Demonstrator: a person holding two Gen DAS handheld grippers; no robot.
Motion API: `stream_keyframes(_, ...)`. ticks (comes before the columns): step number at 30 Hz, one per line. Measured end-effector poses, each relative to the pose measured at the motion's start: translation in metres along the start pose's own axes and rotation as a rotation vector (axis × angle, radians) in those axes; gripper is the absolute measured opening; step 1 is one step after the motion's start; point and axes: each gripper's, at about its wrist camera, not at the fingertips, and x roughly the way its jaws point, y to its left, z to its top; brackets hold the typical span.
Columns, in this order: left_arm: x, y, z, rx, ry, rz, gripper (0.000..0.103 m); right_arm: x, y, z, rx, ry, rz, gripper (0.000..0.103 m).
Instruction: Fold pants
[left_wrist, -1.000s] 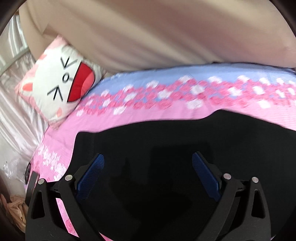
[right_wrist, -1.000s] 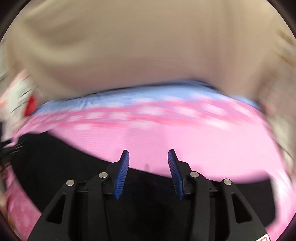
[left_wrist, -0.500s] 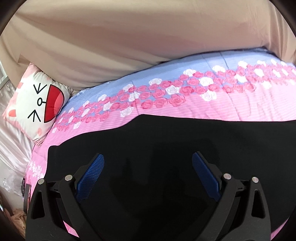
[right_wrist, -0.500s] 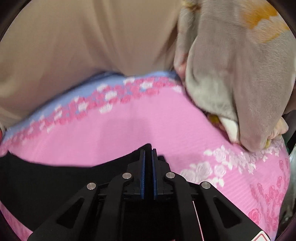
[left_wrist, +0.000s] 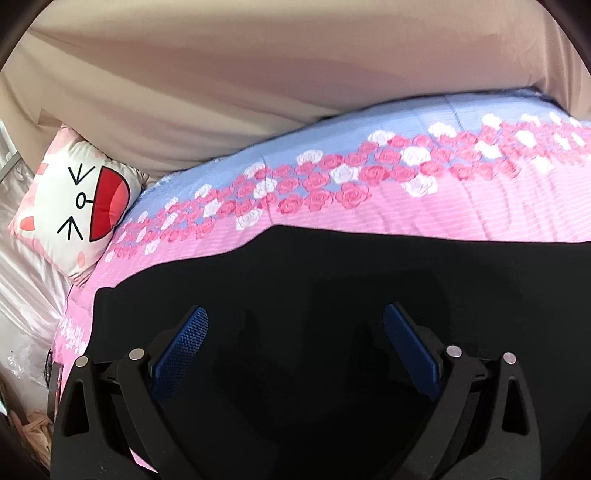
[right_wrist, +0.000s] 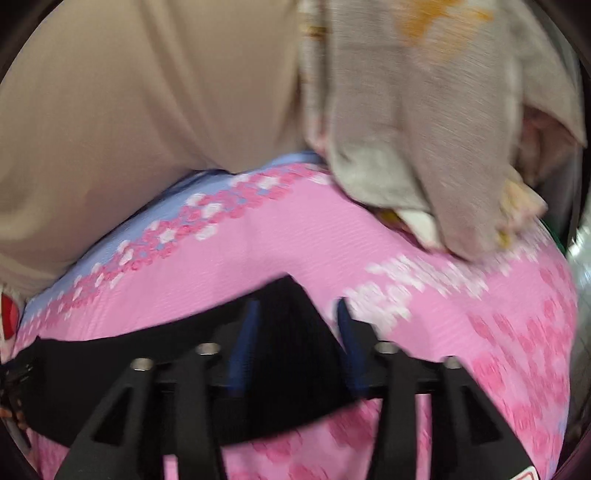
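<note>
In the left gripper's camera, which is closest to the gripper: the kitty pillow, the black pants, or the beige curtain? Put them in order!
From the left gripper:
1. Black pants, right under its fingers.
2. Kitty pillow, far left.
3. Beige curtain, behind the bed.

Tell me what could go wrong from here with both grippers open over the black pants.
1. The right gripper is open at a raised corner of the black pants; closing shallow may miss the cloth or pinch the pink quilt too.
2. The left gripper hangs wide open over mid-fabric, so it may catch only one layer.
3. The grey blanket pile sits near that corner and could snag a wide swing.
</note>
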Motion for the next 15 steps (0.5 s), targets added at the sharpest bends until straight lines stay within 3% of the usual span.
stream_keyframes(4,-0.018,0.003,-0.004,-0.005,-0.043,-0.041,0.095,-0.010,-0.028,-0.030,0.120,0.051,0.064,0.058)
stream_keyframes(7,-0.027,-0.001,-0.007,-0.004,-0.054,-0.083,0.095,-0.005,-0.029,-0.046,0.134,0.087,0.054,0.059)
stream_keyframes(10,-0.035,-0.004,-0.013,0.003,-0.057,-0.101,0.095,0.011,-0.024,-0.051,0.173,0.125,0.080,0.065)
stream_keyframes(12,-0.039,-0.002,-0.020,-0.004,-0.057,-0.110,0.095,0.013,-0.018,-0.048,0.173,0.114,0.089,0.073)
stream_keyframes(15,-0.038,0.008,-0.029,-0.024,-0.042,-0.104,0.095,0.019,-0.014,-0.044,0.218,0.113,0.129,0.077)
